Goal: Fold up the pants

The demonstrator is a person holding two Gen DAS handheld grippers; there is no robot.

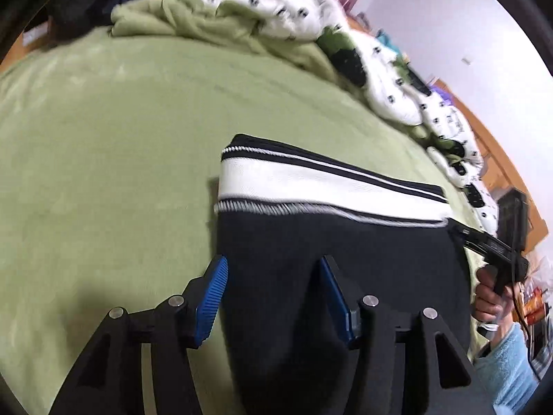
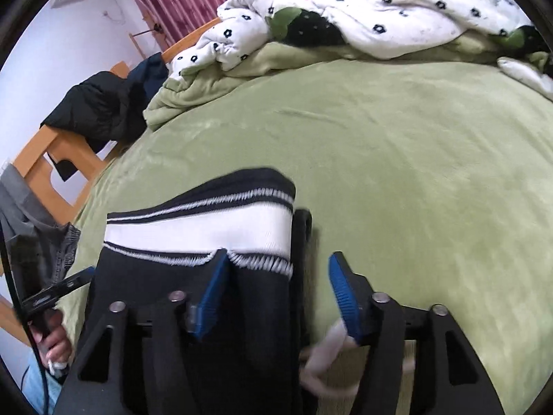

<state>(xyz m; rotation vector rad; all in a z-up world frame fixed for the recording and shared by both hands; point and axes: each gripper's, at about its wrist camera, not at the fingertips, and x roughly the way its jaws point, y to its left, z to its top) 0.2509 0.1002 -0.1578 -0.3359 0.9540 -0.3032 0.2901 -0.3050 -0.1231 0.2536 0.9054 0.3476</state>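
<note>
On green bedspread (image 1: 103, 173), black-and-white pants (image 1: 311, 259), both tongs seemingly spread, no legible writing.

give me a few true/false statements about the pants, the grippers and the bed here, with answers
1. The pants are black with a white striped band. True.
2. The bed cover is blue. False: it is green.
3. The left gripper is open, with black fabric between its fingers. True.
4. The right gripper is clamped shut on a sock. False: it is open, over the pants' edge.
5. A white quilt with black flowers is bunched at the far side of the bed. True.
</note>
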